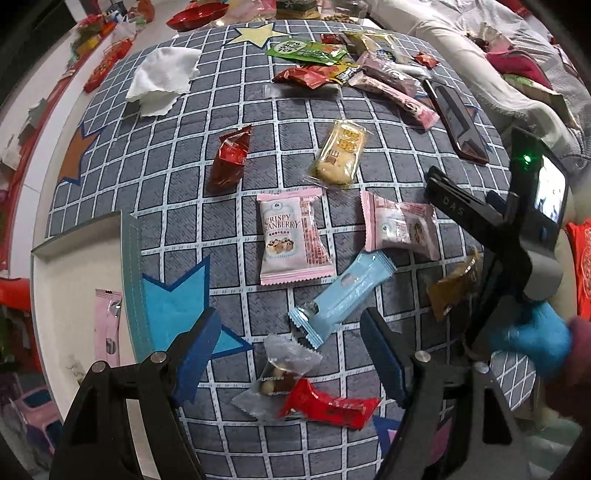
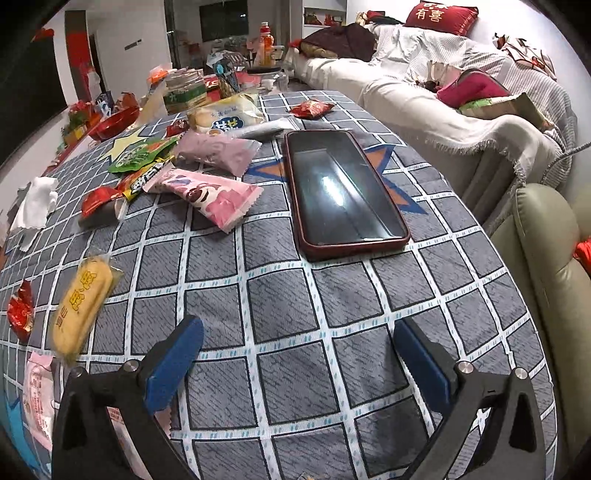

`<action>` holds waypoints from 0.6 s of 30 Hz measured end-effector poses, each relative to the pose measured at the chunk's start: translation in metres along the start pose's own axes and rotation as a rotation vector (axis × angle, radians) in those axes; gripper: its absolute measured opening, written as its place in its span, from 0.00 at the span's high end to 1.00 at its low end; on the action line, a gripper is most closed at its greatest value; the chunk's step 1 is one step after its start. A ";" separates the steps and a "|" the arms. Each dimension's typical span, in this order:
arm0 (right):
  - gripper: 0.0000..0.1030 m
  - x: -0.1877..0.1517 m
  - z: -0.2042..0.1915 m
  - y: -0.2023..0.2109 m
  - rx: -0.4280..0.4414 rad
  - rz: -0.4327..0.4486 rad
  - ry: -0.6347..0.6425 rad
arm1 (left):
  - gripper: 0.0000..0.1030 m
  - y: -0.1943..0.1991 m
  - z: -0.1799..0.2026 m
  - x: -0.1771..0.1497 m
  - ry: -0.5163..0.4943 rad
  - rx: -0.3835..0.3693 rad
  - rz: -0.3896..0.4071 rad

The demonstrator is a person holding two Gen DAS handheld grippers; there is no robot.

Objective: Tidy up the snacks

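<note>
Snack packets lie scattered on a grey checked tablecloth [image 1: 177, 162]. My left gripper [image 1: 291, 343] is open and empty, above a clear nut packet [image 1: 286, 373] and a red packet [image 1: 328, 402], with a light blue bar [image 1: 343, 295] just ahead. A pink Crispy Cranberry packet [image 1: 291, 236], a second pink packet [image 1: 399, 225], a yellow cake packet [image 1: 340, 151] and a red candy [image 1: 229, 157] lie farther on. My right gripper [image 2: 297, 354] is open and empty over bare cloth, also seen in the left wrist view [image 1: 480, 225]. The yellow cake [image 2: 79, 306] lies to its left.
A white tray [image 1: 74, 295] holding a pink bar [image 1: 107, 325] sits at the left edge. A phone in a red case [image 2: 343, 192] lies ahead of the right gripper. A white tissue [image 1: 162, 79], a heap of snacks [image 1: 343, 66], a red bowl [image 1: 195, 16] and a sofa [image 2: 443, 103] lie beyond.
</note>
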State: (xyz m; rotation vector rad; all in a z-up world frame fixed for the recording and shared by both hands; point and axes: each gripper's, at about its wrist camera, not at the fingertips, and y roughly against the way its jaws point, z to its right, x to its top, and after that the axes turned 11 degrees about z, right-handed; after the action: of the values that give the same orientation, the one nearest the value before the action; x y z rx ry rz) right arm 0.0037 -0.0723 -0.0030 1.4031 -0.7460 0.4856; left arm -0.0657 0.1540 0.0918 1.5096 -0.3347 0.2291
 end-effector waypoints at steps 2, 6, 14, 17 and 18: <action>0.00 -0.001 0.002 0.002 0.003 0.004 0.000 | 0.22 -0.002 0.000 0.003 0.018 0.017 -0.002; 0.00 -0.001 -0.002 0.002 0.004 0.007 -0.002 | 0.22 -0.007 -0.004 0.005 0.079 0.053 -0.007; 0.00 0.000 0.003 0.003 0.009 0.007 -0.006 | 0.22 -0.002 -0.009 -0.011 0.174 0.137 -0.048; 0.00 0.000 0.001 0.003 0.009 0.007 -0.007 | 0.22 -0.001 -0.017 -0.021 0.238 0.167 -0.074; 0.00 0.000 0.003 0.003 0.009 0.007 -0.008 | 0.22 -0.002 -0.018 -0.024 0.251 0.172 -0.079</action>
State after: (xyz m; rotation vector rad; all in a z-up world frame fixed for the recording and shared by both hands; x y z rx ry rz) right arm 0.0007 -0.0749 -0.0011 1.4119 -0.7559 0.4899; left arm -0.0858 0.1737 0.0812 1.6385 -0.0559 0.3886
